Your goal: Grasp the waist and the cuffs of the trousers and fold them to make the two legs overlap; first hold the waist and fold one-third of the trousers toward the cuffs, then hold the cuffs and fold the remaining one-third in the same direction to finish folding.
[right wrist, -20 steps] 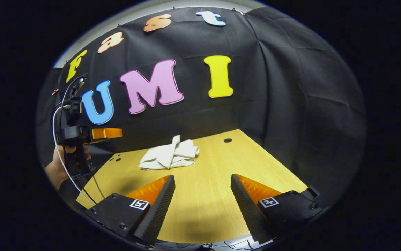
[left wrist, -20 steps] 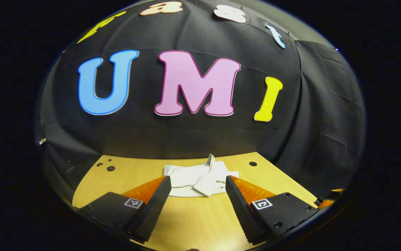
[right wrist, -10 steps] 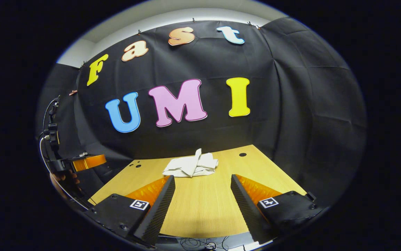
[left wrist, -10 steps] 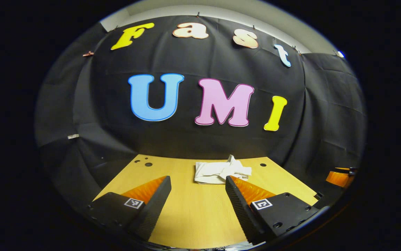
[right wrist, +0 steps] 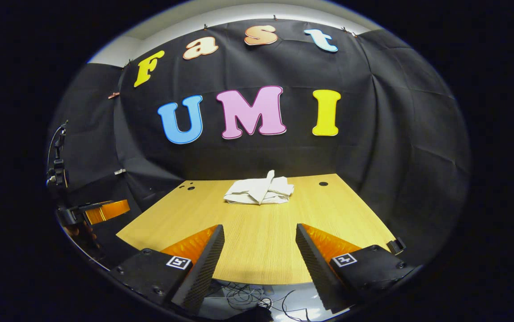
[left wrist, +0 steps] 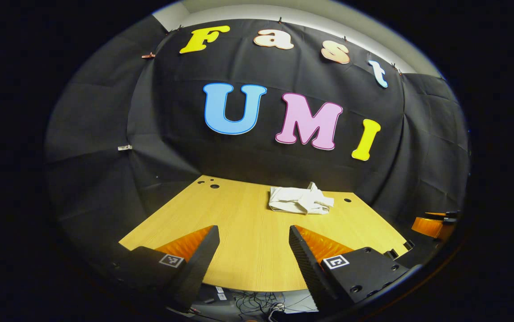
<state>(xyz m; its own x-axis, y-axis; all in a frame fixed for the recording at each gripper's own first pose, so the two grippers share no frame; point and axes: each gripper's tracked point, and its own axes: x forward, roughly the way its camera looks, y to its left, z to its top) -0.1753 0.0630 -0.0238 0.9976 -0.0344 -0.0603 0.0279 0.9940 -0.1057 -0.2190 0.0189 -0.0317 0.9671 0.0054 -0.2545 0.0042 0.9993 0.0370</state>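
Both the left tool (left wrist: 253,250) and right tool (right wrist: 259,250), jaws wide and empty, have backed away from the folded trousers (right wrist: 259,193) on the desk (right wrist: 257,241), suggesting folding is finished.

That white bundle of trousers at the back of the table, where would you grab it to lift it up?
Probably by the raised fold that pokes up from the middle of the trousers: it stands clear of the table, so two fingers can close on either side of it. Come from the near side, moving forward across the bare wood, since both the left hand-held gripper and the right hand-held gripper are open and facing the bundle.
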